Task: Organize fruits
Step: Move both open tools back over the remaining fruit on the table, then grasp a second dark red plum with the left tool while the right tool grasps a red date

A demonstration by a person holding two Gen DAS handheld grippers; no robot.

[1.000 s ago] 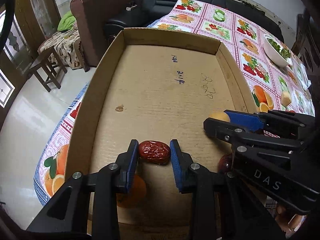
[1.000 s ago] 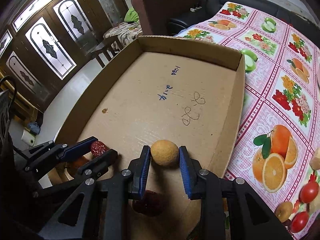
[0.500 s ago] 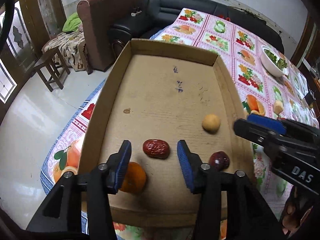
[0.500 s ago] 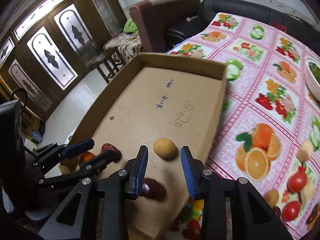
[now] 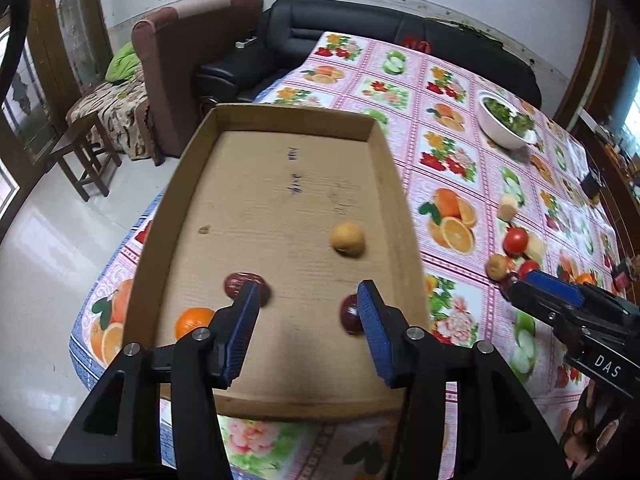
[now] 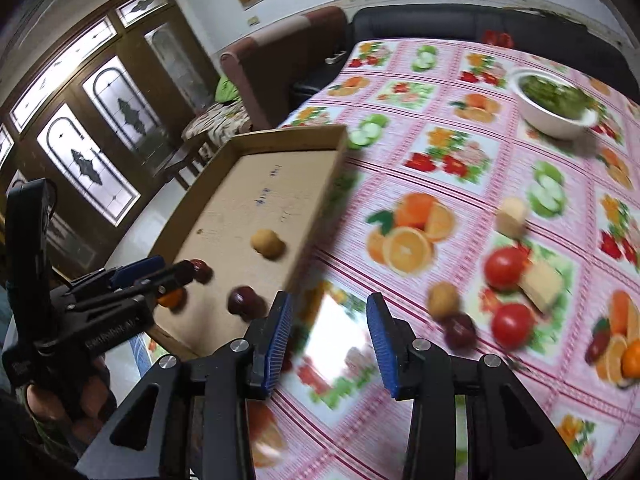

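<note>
Blue-padded right gripper (image 6: 328, 340) standing parted, jaws just widening, gripping nothing, hovering over tablecloth (image 6: 472, 208). Left gripper (image 5: 306, 332) spread, empty. Fruits lying in cardboard tray (image 5: 400, 200); loose pile (image 6: 500, 292) waiting. Risk: crowded round fruits rolling, gripper nudging neighbours.

Black sofa (image 5: 400, 28), brown armchair (image 5: 192, 44), pale tiled floor (image 5: 48, 240).
</note>
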